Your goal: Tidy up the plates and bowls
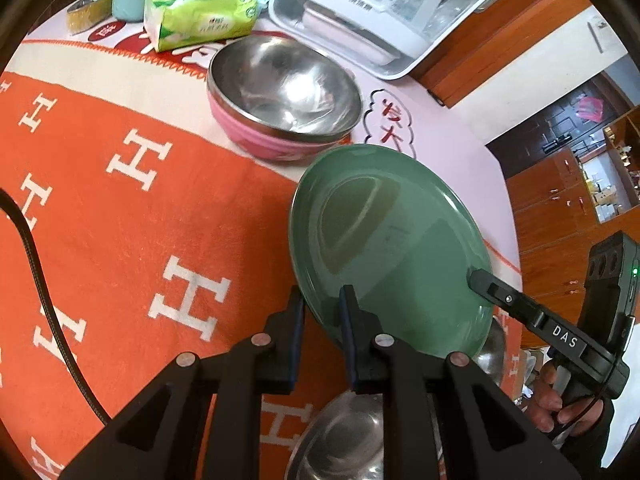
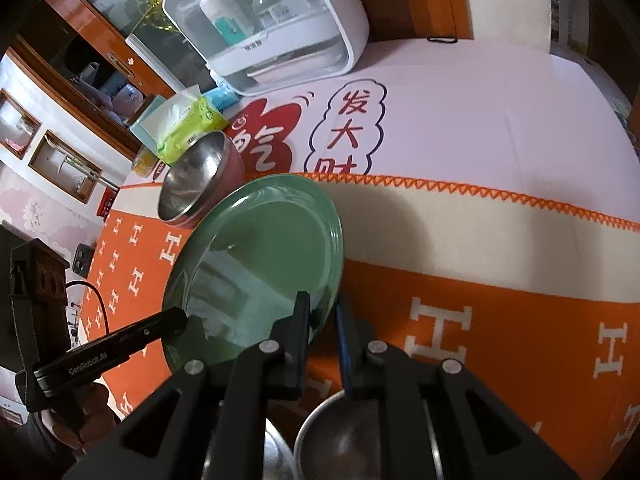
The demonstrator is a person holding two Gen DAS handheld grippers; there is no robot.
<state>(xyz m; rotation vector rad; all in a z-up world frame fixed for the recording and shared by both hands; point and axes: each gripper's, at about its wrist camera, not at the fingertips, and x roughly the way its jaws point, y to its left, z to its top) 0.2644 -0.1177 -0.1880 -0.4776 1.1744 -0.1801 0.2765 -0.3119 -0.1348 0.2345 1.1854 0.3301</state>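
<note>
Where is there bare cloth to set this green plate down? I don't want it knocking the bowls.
The widest free patch is the orange blanket to the right gripper's side, up to the cream band. Orange cloth left of the pink bowl is bare too. Crowded: the steel bowls under the green plate, and the far edge by the tissue pack.

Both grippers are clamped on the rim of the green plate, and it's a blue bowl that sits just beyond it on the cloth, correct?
The bowl's colour is wrong. The left gripper and right gripper are both clamped on the rim of the green plate, but the bowl just beyond it on the cloth is pink outside with a steel inside, not blue. The left wrist view shows it clearly.
</note>
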